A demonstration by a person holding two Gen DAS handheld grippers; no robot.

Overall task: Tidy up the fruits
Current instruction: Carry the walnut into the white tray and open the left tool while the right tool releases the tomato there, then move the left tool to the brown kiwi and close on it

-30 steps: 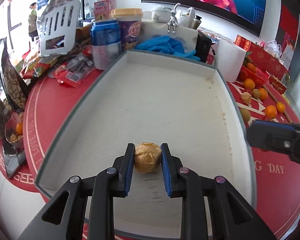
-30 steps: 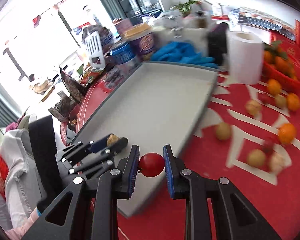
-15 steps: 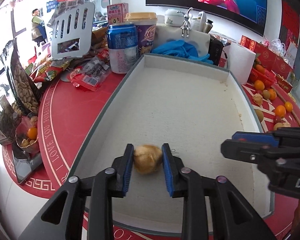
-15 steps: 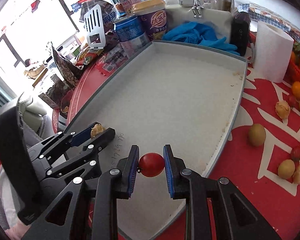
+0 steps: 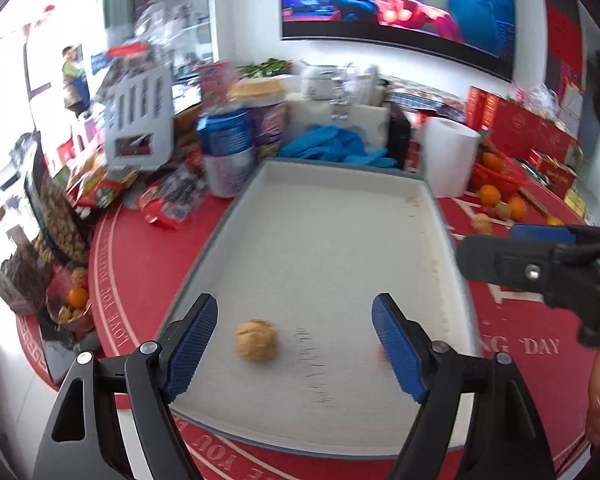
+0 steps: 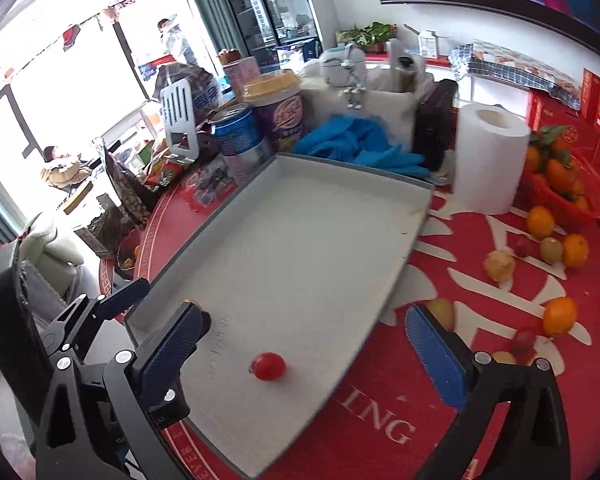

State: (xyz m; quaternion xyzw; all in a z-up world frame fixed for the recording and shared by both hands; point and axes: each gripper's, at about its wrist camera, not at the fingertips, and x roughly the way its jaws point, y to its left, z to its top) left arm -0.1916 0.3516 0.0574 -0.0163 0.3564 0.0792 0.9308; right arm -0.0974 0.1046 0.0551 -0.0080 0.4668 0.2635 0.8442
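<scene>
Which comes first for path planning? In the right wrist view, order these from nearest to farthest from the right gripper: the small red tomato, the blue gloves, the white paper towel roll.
1. The small red tomato, in the grey tray, between the open jaws of the right gripper.
2. The white paper towel roll, right of the tray's far corner.
3. The blue gloves, behind the tray's far edge; close to the roll, so a near call.

light: bright daylight, blown-out window point(image 6: 60, 92) at upper left in both views | shadows: soft, faint inside the tray point(image 5: 332, 216) | blur: motion smear on far clutter in left wrist view; right wrist view sharper | distortion: strong fisheye bending, dark vignette in the corners | glare: wall screen point(image 5: 396, 12) glowing
</scene>
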